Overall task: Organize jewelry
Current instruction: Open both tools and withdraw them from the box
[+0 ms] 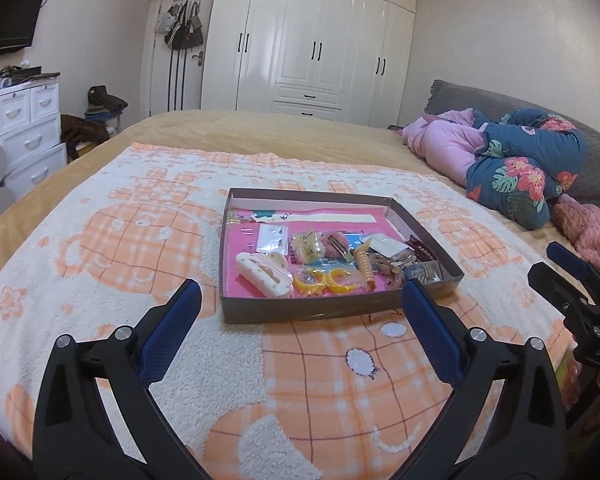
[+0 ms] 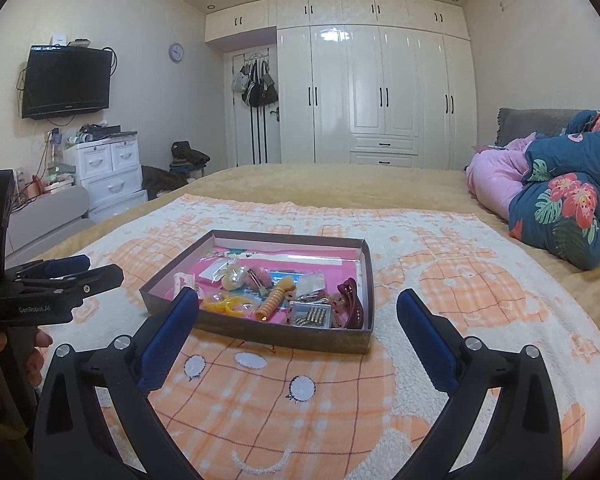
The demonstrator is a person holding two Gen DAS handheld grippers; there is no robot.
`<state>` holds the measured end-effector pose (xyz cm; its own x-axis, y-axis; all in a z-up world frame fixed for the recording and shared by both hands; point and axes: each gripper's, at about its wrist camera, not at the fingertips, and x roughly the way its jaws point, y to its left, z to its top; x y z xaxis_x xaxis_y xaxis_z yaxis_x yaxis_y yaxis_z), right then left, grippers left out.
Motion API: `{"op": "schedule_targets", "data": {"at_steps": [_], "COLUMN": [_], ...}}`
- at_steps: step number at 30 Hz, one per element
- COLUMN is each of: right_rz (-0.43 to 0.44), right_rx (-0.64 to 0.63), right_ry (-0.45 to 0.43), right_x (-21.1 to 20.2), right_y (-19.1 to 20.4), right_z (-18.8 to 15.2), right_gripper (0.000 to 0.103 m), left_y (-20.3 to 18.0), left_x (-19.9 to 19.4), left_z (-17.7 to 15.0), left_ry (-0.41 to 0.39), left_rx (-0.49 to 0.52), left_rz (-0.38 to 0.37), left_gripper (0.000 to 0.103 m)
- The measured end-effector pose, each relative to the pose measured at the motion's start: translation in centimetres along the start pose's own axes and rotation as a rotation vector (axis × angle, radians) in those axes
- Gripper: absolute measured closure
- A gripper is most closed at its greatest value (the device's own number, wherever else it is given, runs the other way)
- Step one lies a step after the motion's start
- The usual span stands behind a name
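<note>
A shallow grey box [image 1: 300,312] with a pink lining sits on the orange-and-white blanket [image 1: 140,240] on the bed. Inside lie a white claw clip [image 1: 265,276], yellow clips [image 1: 324,282], an orange spiral hair tie [image 1: 365,266], a dark red claw clip [image 2: 346,300] and several small packets. My left gripper [image 1: 302,292] hovers open just short of the box's near wall, nothing between its fingers. My right gripper [image 2: 297,298] is open too, in front of the box [image 2: 280,336] and empty. Each gripper shows at the edge of the other's view: right gripper [image 1: 550,262], left gripper [image 2: 100,267].
A folded blue floral quilt [image 1: 520,176] and pink bedding [image 1: 444,144] lie at the right, with a pink knit piece [image 1: 588,232] near the right gripper. White drawers [image 1: 24,120] stand left of the bed, a wardrobe [image 1: 316,48] behind. A person's hand [image 2: 4,356] holds the left gripper.
</note>
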<state>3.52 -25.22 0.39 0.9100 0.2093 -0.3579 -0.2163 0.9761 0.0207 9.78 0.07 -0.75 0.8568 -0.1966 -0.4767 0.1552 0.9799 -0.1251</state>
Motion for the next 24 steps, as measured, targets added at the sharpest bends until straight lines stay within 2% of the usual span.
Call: {"op": "schedule_targets", "data": {"at_steps": [24], "right_rz": [-0.111], "right_rx": [-0.013], "right_ry": [-0.145], "right_x": [-2.1], "right_y": [-0.1], "right_z": [-2.0], "right_gripper": [0.006], "left_y": [-1.5], "left_x": [-1.7], "left_z": [-1.6], "left_ry": [-0.106], "left_rx": [0.031], "left_rz": [0.024], "left_gripper": [0.011]}}
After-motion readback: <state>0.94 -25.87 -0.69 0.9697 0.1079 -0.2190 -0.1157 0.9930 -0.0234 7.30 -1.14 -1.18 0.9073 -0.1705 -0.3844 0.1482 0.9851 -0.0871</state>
